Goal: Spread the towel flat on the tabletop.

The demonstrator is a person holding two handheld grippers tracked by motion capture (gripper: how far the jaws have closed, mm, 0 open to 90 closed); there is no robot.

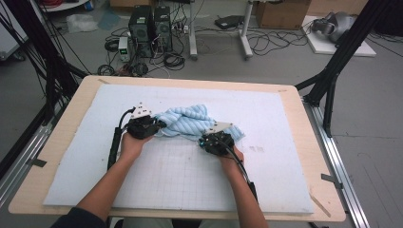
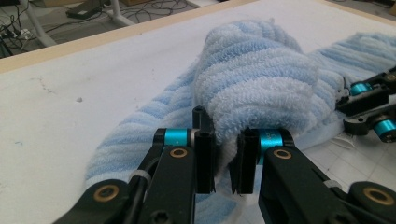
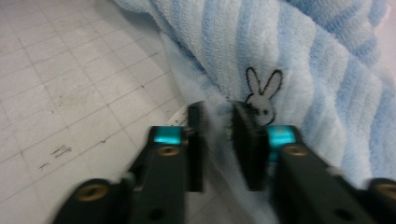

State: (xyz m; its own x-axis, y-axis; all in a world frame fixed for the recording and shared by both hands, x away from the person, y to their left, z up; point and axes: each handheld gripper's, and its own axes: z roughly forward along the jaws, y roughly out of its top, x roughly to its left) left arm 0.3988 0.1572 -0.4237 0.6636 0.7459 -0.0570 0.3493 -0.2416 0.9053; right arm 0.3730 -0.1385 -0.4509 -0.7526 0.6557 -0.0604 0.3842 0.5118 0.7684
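Observation:
A light blue and white striped towel (image 1: 187, 121) lies crumpled on the white mat, a little back from the middle. My left gripper (image 1: 159, 126) is at the towel's left end; in the left gripper view its jaws (image 2: 226, 158) are shut on a fold of the towel (image 2: 261, 79). My right gripper (image 1: 206, 137) is at the towel's front right edge. In the right gripper view its jaws (image 3: 218, 135) pinch the towel's hem (image 3: 303, 60) beside a small printed rabbit (image 3: 262, 95). The right gripper (image 2: 369, 107) also appears at the right of the left gripper view.
The white gridded mat (image 1: 190, 175) covers most of a wooden table (image 1: 62, 137). Beyond the far edge are computer towers (image 1: 149, 28), cables and a cardboard box (image 1: 283, 14) on the floor. Black frame legs (image 1: 332, 71) stand at the right.

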